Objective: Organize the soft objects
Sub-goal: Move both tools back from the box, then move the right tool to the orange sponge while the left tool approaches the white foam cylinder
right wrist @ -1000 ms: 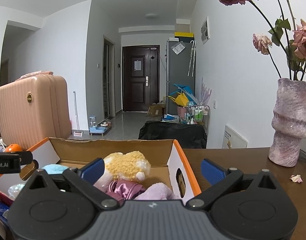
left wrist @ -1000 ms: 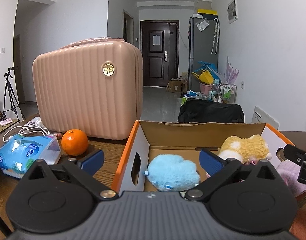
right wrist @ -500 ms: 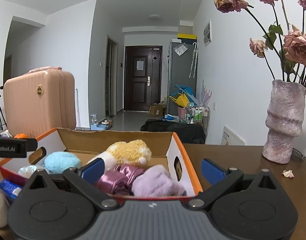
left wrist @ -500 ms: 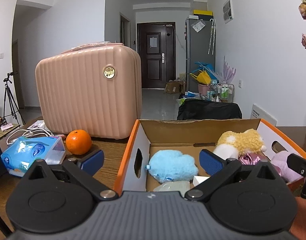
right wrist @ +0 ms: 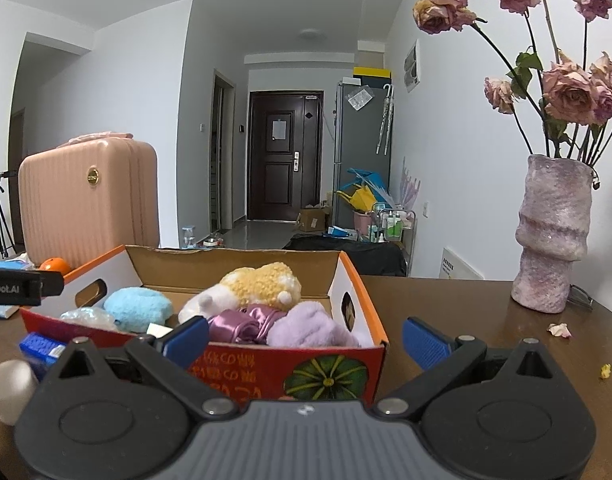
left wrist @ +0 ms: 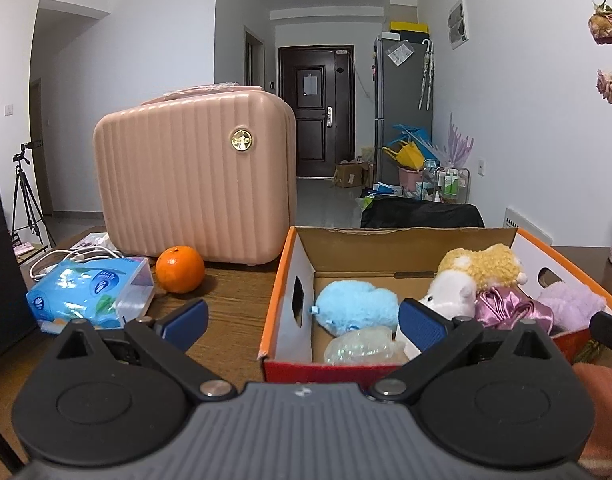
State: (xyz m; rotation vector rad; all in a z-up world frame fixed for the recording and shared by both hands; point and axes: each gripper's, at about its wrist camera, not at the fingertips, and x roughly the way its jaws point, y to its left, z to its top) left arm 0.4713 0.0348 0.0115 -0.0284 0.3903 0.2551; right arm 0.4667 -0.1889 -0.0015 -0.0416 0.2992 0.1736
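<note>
I have both tongs spread wide with nothing between the pads. My left tongs (left wrist: 302, 322) hover in front of the near-left corner of the cardboard box (left wrist: 290, 280), one blue pad over the wooden worktop (left wrist: 230, 292) and the other over the box's interior. My right tongs (right wrist: 306, 340) sit at the box's near-right corner, left pad in line with the box front, right pad over bare worktop.

The soft things all lie inside the box. On the left side I see a blue plush (left wrist: 356, 306), with a crumpled clear plastic bag (left wrist: 360, 346) just in front of it. Toward the right are a yellow and white plush (left wrist: 476, 270), a shiny purple satin piece (left wrist: 502, 308) touching it in front, and a fluffy lilac plush (right wrist: 310, 330) against the right wall.

Left of the box on the worktop stand an orange (left wrist: 180, 269), a blue tissue pack (left wrist: 90, 294) and, behind them, a pink ribbed case (left wrist: 194, 184). In the right wrist view a mottled purple vase (right wrist: 552, 232) with dried roses (right wrist: 574, 88) stands well to the right, a few fallen petals (right wrist: 560, 330) nearby. A white rounded object at that view's lower left is too blurred for me to identify.
</note>
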